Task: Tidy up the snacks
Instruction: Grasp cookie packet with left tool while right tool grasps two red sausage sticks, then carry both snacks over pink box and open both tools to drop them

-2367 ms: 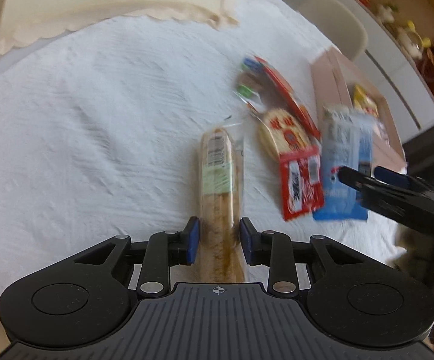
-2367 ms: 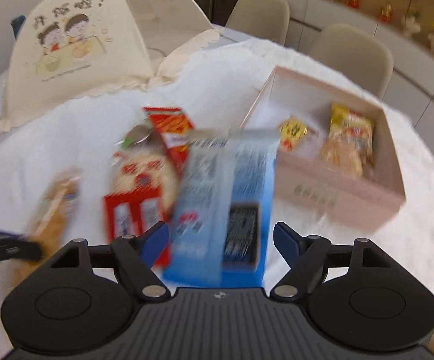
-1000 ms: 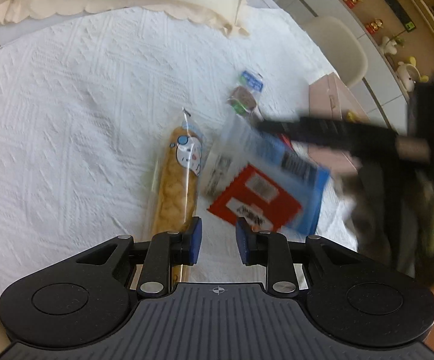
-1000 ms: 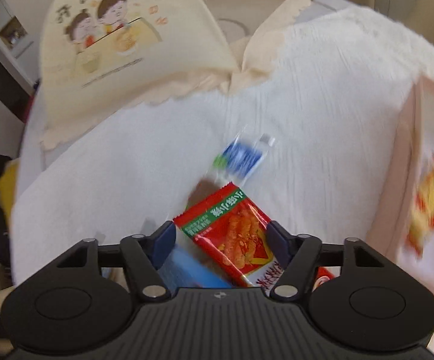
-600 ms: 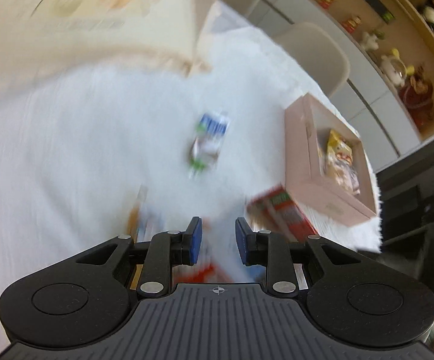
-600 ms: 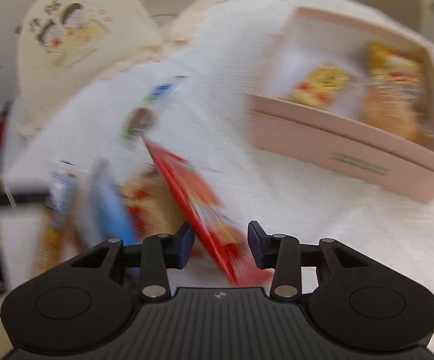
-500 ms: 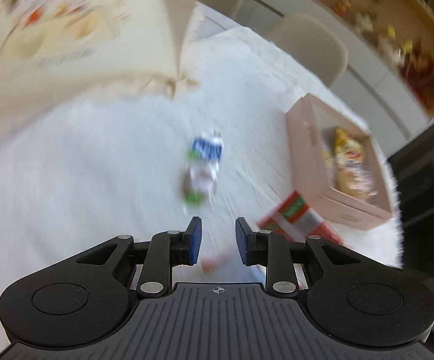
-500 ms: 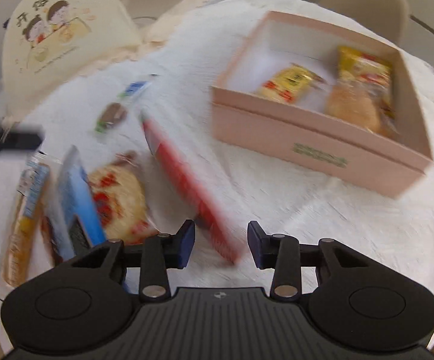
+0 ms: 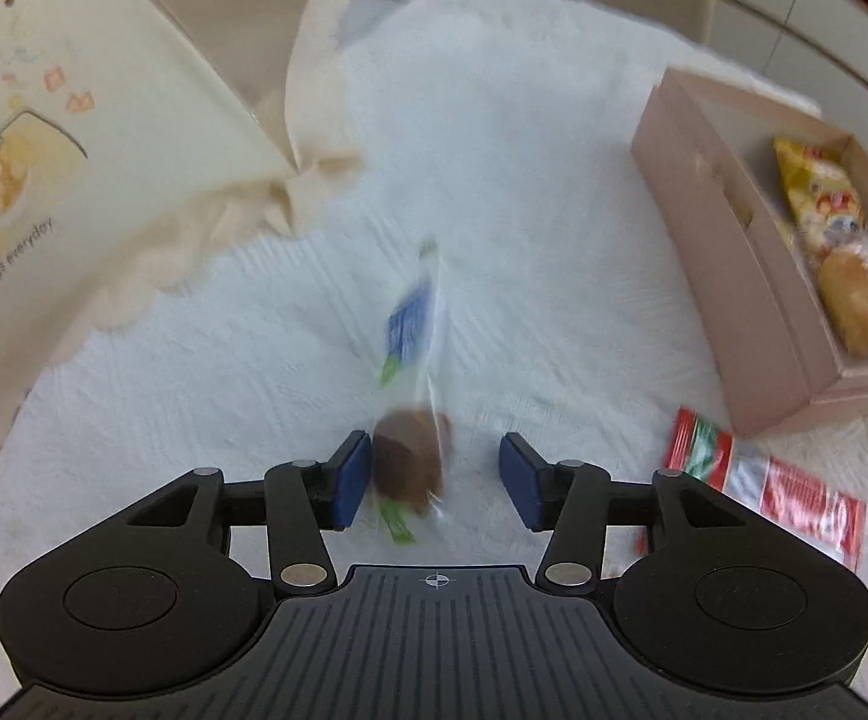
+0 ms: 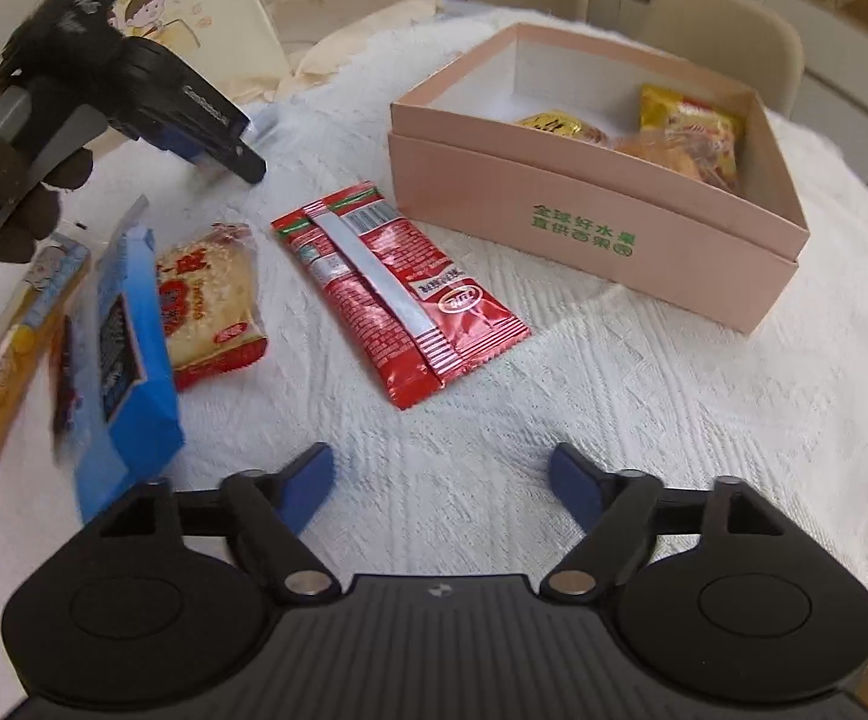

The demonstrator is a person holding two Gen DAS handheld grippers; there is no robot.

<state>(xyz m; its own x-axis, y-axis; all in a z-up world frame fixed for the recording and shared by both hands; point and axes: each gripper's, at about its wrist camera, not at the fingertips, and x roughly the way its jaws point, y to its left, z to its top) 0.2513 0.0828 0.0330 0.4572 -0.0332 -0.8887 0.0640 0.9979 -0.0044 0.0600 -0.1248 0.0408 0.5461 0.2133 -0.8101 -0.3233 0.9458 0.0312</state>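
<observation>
Tablecloth [image 10: 614,396] white and textured, pale chairs [image 10: 728,30] behind

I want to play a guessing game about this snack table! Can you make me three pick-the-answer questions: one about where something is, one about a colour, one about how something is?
1. Where is the yellow crinkly snack bag?
A in the pink cardboard box
B on the white cloth
C in tongs

2. What colour is the long foil packet lying beside the box?
A green
B red
C purple

3. The right tongs are:
A squeezing a packet
B empty

Answers: 1 A, it lies inside the walls; 2 B, its wrapper is red; 3 B, only cloth between them.
</observation>
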